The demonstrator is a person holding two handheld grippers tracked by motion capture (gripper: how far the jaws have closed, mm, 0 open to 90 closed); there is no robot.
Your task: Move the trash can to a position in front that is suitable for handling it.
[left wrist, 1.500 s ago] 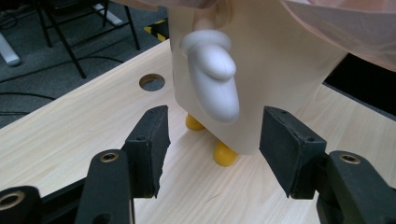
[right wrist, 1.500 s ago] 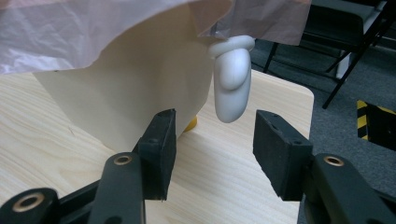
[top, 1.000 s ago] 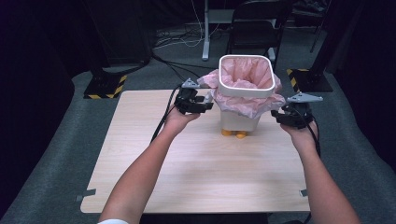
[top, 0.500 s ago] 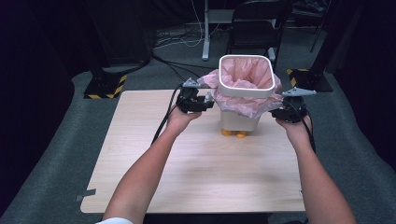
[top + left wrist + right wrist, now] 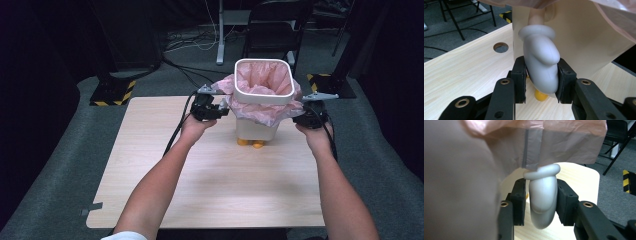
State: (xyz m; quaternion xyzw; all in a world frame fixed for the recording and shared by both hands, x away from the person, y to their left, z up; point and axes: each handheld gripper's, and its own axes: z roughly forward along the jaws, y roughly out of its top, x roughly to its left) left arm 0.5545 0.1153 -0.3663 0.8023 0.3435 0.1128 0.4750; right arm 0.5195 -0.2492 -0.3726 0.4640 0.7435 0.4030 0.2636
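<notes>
Both forearms are bare from the elbows down; a bit of white sleeve (image 5: pixel 122 235) shows at the left upper arm. Each hand carries a black two-jaw tool. The left gripper (image 5: pixel 220 110) has a grey three-cornered plate (image 5: pixel 210 90) on top and a thick black cable (image 5: pixel 181 122) trailing from it. The right gripper (image 5: pixel 300 119) wears the same kind of grey plate (image 5: pixel 320 96), with its own black cable (image 5: pixel 331 142). Up close, the jaws are blocky matte black pads on flat black links (image 5: pixel 504 100), joined by brass-ringed rivets (image 5: pixel 504 81) and small dark screws.
</notes>
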